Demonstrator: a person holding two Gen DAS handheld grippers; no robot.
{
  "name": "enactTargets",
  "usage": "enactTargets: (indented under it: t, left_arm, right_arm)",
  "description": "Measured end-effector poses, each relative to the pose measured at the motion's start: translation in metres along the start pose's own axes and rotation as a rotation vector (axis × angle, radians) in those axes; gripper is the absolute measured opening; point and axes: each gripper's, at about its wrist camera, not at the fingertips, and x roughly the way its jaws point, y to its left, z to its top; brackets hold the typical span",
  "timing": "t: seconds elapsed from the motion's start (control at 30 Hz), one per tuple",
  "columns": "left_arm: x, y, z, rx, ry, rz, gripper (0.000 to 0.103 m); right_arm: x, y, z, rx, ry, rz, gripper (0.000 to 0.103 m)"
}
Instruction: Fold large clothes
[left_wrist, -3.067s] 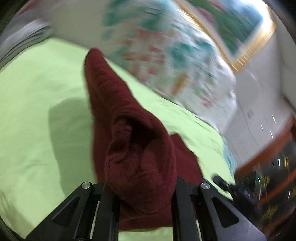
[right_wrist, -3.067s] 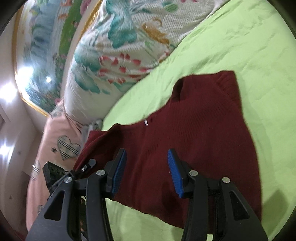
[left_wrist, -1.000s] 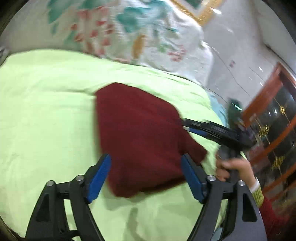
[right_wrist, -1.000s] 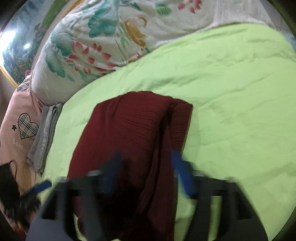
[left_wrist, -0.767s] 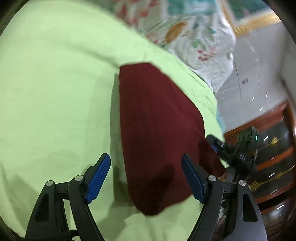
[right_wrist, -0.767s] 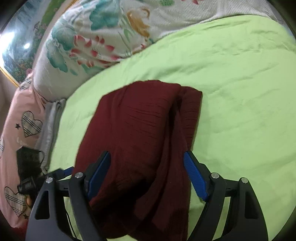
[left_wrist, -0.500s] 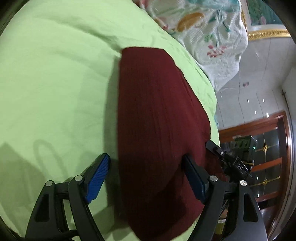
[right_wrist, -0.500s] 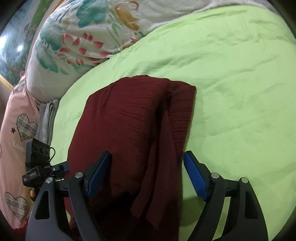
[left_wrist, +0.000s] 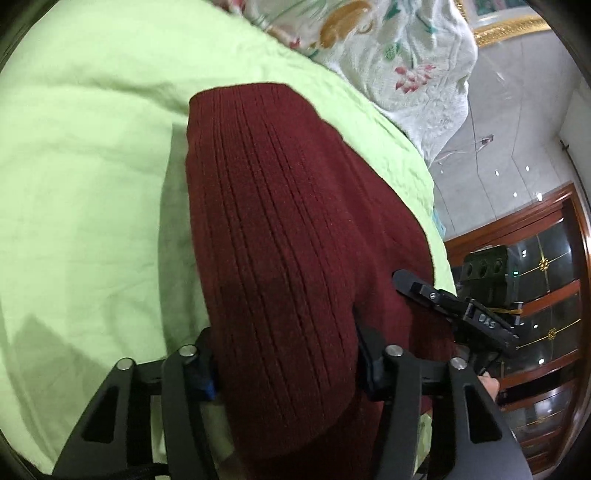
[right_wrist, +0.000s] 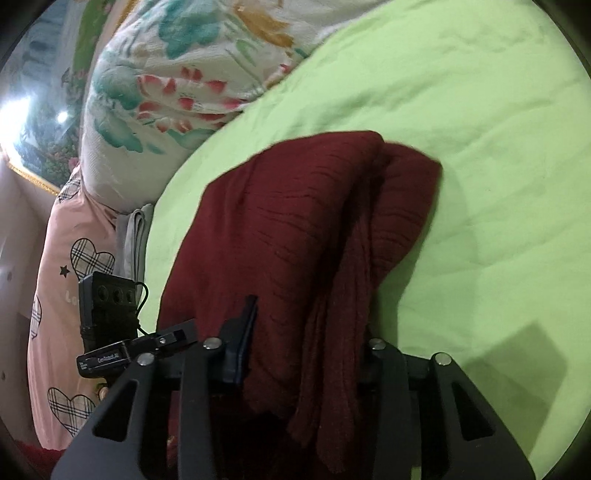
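The left claw (left_wrist: 284, 365) and right claw (right_wrist: 306, 354), jaws just closed, each pinch the near end of the folded sweater (left_wrist: 280, 221), whose length runs away across the bed (left_wrist: 81, 166).

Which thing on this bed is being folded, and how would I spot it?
Look at the lime-green bedsheet below the flowered quilt. On it lies a dark red ribbed sweater, folded into a thick bundle, the only dark knit there; both grippers close on its near end.

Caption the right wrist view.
Right tongs closed on the folded maroon sweater on the green sheet.
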Motion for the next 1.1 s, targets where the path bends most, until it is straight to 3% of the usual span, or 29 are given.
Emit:
enactTargets:
  t: [0.23,0.47,0.6,0.77,0.87,1.0,1.1]
  left_arm:
    - [-0.079,-0.002,-0.028,0.026,-0.117,0.041,0.049]
    - [-0.193,0.04,-0.058,0.004,-0.214,0.155,0.049]
    - [-0.219,0.072,-0.069,-0.035,-0.232,0.2,0.05]
    - [-0.198,0.121,-0.086,-0.084,-0.175,0.293,0.058]
    - [-0.206,0.126,-0.091,-0.104,-0.205,0.257,0.06]
    - [-0.222,0.114,-0.107,-0.079,-0.231,0.327,0.063]
    - [-0.247,0.1,-0.135,-0.068,-0.307,0.377,0.063]
  right_arm:
    - [-0.004,0.073,-0.01,-0.135,-0.022,0.101,0.034]
    - [0.059,0.147,-0.026,-0.209,0.051,0.272,0.034]
    - [0.099,0.166,-0.038,-0.198,0.108,0.307,0.034]
    - [0.141,0.164,-0.054,-0.181,0.19,0.193,0.036]
    - [0.145,0.158,-0.058,-0.163,0.192,0.172,0.043]
    - [0.128,0.161,-0.058,-0.162,0.176,0.131,0.046]
    - [0.098,0.162,-0.065,-0.192,0.11,0.066,0.052]
